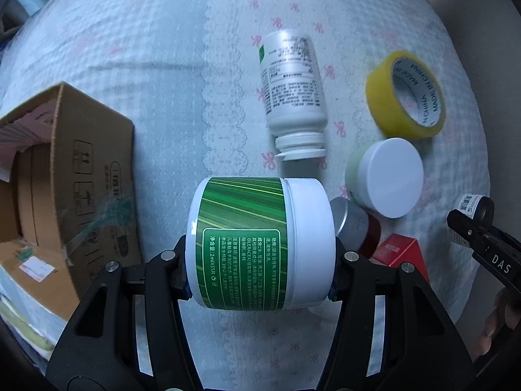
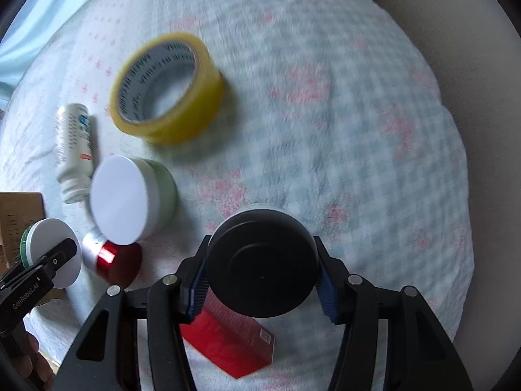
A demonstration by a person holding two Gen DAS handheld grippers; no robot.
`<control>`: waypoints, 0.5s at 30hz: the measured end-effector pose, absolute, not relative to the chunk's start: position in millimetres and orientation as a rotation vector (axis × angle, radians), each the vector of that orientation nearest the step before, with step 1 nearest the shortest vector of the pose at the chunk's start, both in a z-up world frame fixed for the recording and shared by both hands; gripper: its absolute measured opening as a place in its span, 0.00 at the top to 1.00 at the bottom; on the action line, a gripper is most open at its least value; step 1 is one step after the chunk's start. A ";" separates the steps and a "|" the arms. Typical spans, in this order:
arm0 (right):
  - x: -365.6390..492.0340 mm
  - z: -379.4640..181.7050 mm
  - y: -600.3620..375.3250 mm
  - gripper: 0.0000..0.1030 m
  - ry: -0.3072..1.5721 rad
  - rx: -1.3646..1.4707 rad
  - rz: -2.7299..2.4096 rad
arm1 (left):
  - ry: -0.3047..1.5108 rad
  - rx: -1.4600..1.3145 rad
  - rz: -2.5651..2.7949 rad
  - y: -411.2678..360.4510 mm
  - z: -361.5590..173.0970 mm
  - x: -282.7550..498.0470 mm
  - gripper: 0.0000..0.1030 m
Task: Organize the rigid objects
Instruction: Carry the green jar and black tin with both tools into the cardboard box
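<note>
My left gripper (image 1: 259, 273) is shut on a green-labelled jar with a white lid (image 1: 260, 244), held sideways above the bedspread; the jar also shows in the right wrist view (image 2: 53, 254). My right gripper (image 2: 262, 282) is shut on a black-lidded container (image 2: 262, 260), seen lid-on; the right gripper also shows in the left wrist view (image 1: 482, 238). On the bedspread lie a white pill bottle (image 1: 293, 91), a yellow tape roll (image 1: 405, 94), a pale green jar with a white lid (image 1: 386, 176), a silver and red bottle (image 2: 110, 259) and a red box (image 2: 231, 339).
An open cardboard box (image 1: 65, 176) stands at the left on the pale blue checked bedspread (image 1: 162, 65). A small white tube (image 2: 73, 153) lies beyond the pale green jar. The bed's edge curves away at the right.
</note>
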State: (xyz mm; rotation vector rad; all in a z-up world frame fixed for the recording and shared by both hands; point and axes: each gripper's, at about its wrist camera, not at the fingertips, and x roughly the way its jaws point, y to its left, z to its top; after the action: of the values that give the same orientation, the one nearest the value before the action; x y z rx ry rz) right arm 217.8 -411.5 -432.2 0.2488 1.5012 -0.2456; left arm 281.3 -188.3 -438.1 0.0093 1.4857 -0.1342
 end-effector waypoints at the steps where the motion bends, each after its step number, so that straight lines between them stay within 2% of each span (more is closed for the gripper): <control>1: 216.3 -422.3 -411.9 0.50 1.485 0.249 -0.244 | 1.469 0.007 -0.141 -188.0 -427.7 280.1 0.50; 8: 205.8 -337.4 -405.4 0.50 1.367 0.206 -0.218 | 1.318 -0.030 -0.168 -170.6 -329.3 265.0 0.50; 15: 193.4 -249.1 -364.2 0.50 1.253 0.150 -0.151 | 1.202 -0.059 -0.169 -119.9 -245.0 244.2 0.50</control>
State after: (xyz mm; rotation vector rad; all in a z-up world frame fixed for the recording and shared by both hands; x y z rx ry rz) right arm 193.4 -364.2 -249.1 0.1503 1.2532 -0.1513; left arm 244.2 -119.9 -245.0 -0.0594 1.2019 -0.1688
